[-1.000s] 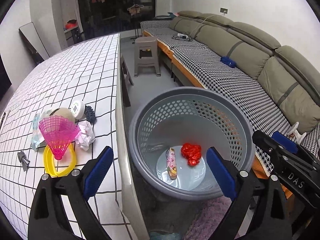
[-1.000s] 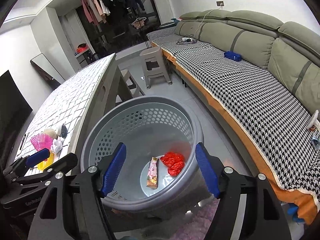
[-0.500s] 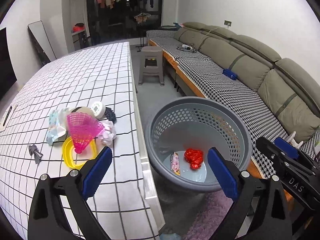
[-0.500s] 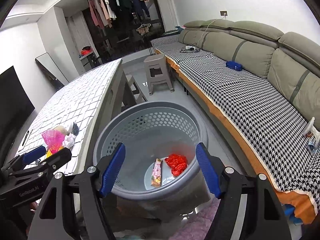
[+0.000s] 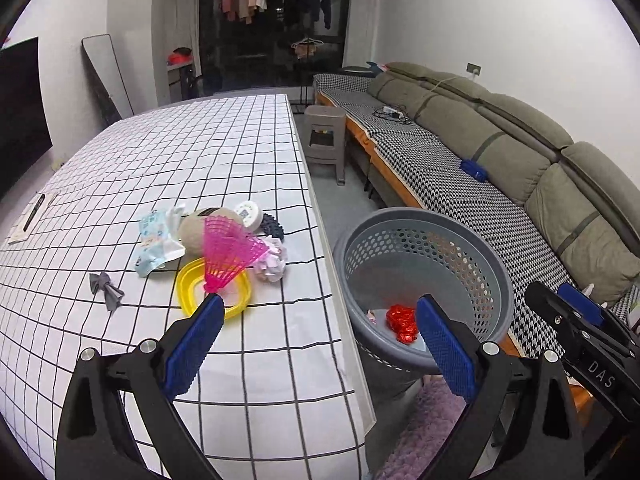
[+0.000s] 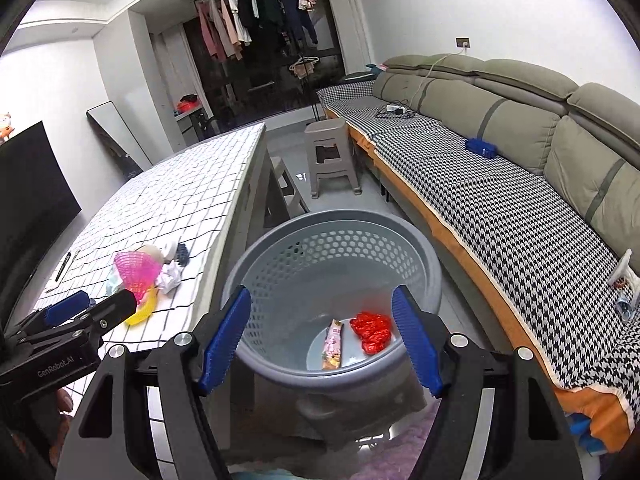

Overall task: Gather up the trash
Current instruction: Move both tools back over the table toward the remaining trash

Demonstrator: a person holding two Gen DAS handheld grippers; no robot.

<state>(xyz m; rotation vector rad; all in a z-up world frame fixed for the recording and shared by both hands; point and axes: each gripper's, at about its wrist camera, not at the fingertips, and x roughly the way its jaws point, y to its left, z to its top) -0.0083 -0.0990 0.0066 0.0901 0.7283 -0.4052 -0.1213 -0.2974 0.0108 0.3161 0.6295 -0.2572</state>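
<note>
Beyond left gripper point(image 5: 316, 344), trash pile point(image 5: 224, 248) on table; both jaws released, empty.

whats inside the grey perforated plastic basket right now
Inside the grey perforated plastic basket lie a crumpled red foil wrapper and a long pink snack packet. Its near rim hides part of the floor.
</note>
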